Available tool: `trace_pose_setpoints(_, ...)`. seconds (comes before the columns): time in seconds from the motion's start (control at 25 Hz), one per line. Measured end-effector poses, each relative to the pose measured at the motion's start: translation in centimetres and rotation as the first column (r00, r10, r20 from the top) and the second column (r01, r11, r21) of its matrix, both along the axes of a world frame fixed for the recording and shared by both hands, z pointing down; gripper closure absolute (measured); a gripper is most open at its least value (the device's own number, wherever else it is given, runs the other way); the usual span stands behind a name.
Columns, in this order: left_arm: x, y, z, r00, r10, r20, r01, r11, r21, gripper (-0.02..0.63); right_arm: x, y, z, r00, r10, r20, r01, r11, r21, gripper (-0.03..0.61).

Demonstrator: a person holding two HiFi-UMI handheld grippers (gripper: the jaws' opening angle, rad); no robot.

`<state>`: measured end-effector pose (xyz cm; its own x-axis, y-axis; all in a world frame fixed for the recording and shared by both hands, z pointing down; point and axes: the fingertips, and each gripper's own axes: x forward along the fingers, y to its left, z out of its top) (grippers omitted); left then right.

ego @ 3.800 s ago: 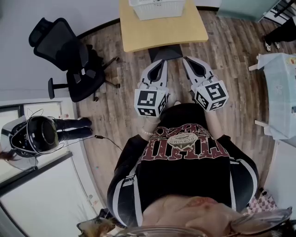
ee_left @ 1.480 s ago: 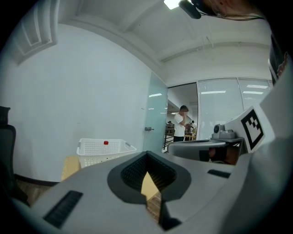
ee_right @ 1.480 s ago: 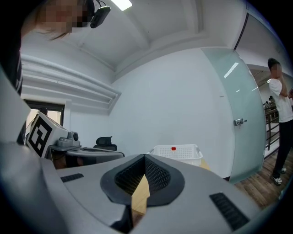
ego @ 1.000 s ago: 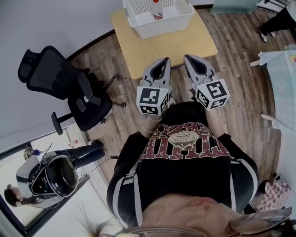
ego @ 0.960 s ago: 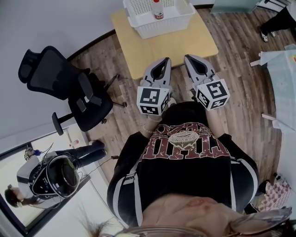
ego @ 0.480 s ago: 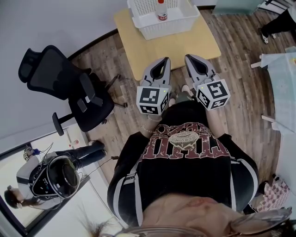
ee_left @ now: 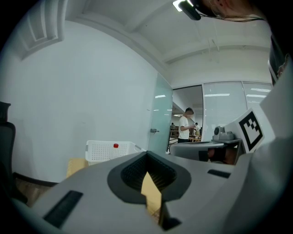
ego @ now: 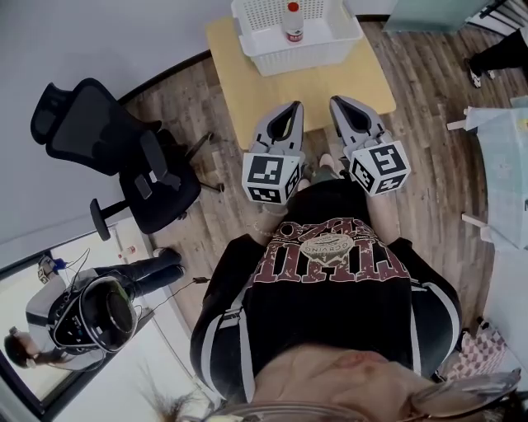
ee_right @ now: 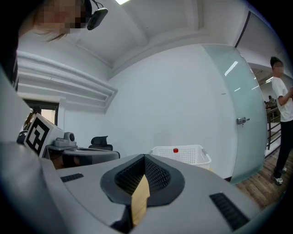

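**Approach stage, by judgement.** The left gripper (ego: pixel 290 109) and right gripper (ego: pixel 340 103), each with jaws pressed together on nothing, hover side by side at the near edge of the table (ego: pixel 272 82). The bottle (ego: pixel 293 21) stands in the basket (ego: pixel 307 51) at the far end. Reaching it would call for parted jaws lifted over the basket wall; bare tabletop lies between, and the chair (ego: pixel 124 157) stands well to the left.

1. The basket (ego: pixel 307 51) runs off the head view's top edge
2. Inside the basket, the bottle (ego: pixel 293 25) carries a label too small to read
3. Before the basket, the left tool (ee_left: pixel 147 157) hides most of the surface (ee_left: pixel 75 166)
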<state>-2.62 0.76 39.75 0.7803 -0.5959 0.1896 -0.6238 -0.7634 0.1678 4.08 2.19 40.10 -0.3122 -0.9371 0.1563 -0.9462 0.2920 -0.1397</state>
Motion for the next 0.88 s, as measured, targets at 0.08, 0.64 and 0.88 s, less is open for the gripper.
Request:
trace_pose_setpoints(0.08, 0.6, -0.5, 0.2, 1.0, -0.005, 0.003, 0.005, 1.0, -0.001, 0.566, 0.5, -0.6, 0.1, 1.0, -0.012, 0.001, 0.012, 1.0, -0.001, 0.561)
trace_pose_setpoints(0.64, 5.6, -6.5, -0.3, 0.995, -0.098, 0.011, 0.098, 0.995, -0.012, 0.566, 5.0, -7.4, -0.7, 0.992, -0.128, 0.007, 0.128, 0.992, 0.001, 0.561)
trace_pose_setpoints(0.88, 6.9, -9.3, -0.6, 0.986, -0.165, 0.011, 0.165, 0.986, -0.018, 0.566, 6.0, -10.6, -1.3, 0.98, -0.197, 0.026, 0.197, 0.98, 0.006, 0.561)
